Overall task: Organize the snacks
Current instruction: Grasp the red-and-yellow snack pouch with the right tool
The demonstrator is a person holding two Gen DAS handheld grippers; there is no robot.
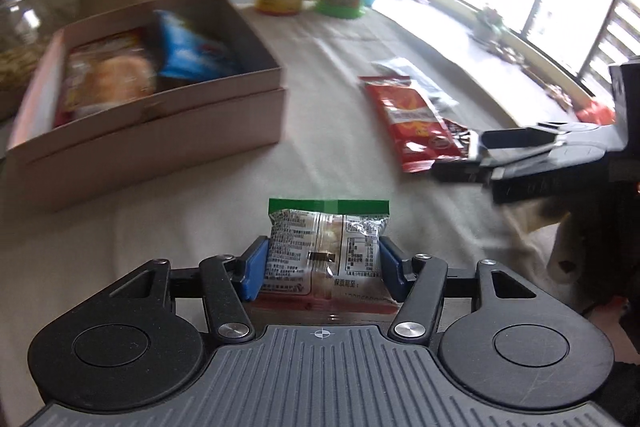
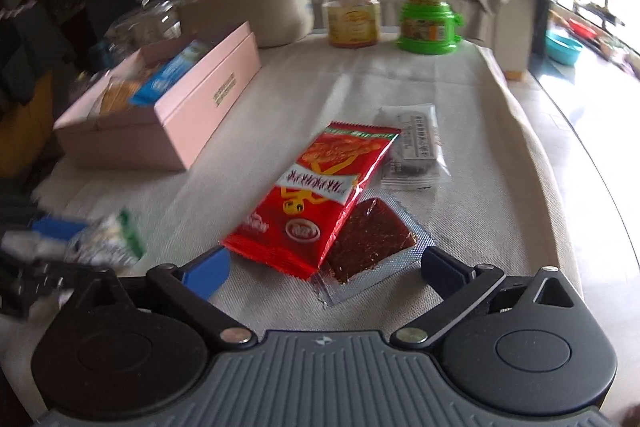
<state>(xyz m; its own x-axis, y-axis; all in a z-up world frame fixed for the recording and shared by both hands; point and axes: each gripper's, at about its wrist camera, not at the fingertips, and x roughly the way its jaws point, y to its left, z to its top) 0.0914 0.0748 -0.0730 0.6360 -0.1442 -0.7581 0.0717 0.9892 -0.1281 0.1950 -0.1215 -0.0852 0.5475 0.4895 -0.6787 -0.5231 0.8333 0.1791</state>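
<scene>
Between the blue pads of the left gripper, clamped from both sides, a small green-topped snack packet, held just above the cloth and well short of the pink box at the left, where a blue bag and an orange one already lie. Best carried level and over the near wall, released only above the free corner. On the other side, the right gripper with jaws wide apart and empty, just before the red packet and the dark bar half under it; better taken one at a time, red first.
</scene>
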